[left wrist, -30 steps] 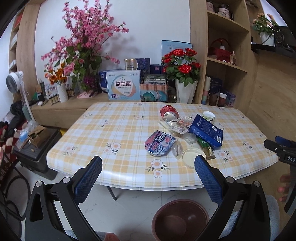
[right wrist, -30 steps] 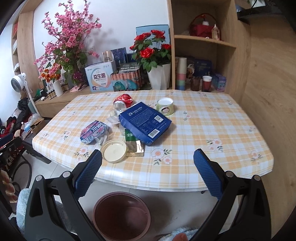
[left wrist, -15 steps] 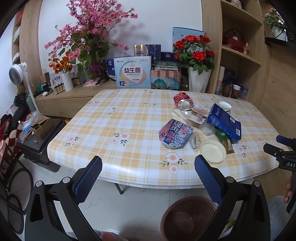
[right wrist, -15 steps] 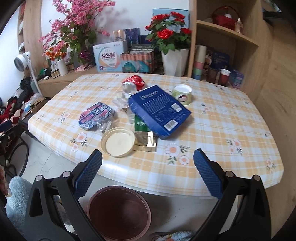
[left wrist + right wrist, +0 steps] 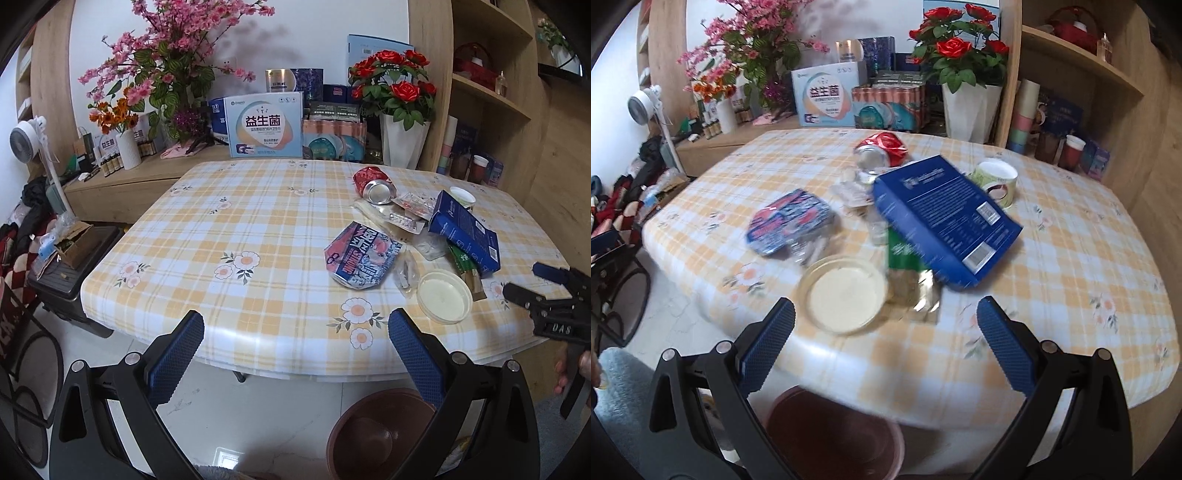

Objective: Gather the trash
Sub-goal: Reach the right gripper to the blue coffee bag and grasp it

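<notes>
While both grippers, left gripper [image 5: 295, 350] and right gripper [image 5: 884, 338], are staying apart, the round lid [image 5: 844, 293] is lying at 12 o'clock.

Checked-cloth table [image 5: 258, 229] bears blue box [image 5: 942, 218], crushed can [image 5: 373, 184], plastic lid [image 5: 445, 297].

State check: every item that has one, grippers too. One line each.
left gripper: open, empty
right gripper: open, empty
red can: crushed, on its side
blue box: lying tilted on other litter
round lid: flat on the table
snack bag: crumpled, flat
paper cup: upright
green sachet: torn open, partly under the blue box
bin: on the floor, empty as far as seen
</notes>
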Demonstrator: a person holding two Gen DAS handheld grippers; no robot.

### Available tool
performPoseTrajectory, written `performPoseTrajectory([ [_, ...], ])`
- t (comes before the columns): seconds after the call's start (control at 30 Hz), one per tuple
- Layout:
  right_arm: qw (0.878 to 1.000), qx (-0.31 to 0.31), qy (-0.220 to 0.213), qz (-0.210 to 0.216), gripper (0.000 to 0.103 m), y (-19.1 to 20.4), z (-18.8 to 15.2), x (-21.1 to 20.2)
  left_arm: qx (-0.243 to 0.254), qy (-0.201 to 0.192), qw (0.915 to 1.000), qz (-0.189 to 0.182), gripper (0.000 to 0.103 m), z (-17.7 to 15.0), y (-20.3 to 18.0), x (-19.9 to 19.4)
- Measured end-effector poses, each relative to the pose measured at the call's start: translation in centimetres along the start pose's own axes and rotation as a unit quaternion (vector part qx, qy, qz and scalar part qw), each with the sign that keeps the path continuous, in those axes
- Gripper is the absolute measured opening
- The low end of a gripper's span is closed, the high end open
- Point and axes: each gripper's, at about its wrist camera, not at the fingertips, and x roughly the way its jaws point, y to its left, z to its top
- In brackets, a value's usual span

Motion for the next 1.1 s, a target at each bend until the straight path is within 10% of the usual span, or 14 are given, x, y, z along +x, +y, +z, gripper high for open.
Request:
performPoseTrajectory([
  [0.6, 0.991, -0.062, 0.076, -0.087, 0.088, 0.1, 7.0, 14.8, 0.007, 0.010, 0.9997, -0.020, 0.098, 3.4, -1.8, 6.9],
  [1.1, 0.998, 0.061, 0.015, -0.011, 0.038, -7.7, 9.6, 5.7, 0.013, 0.007, 0.9983, -0.056, 0.098, 3.7, -4.0, 6.6],
])
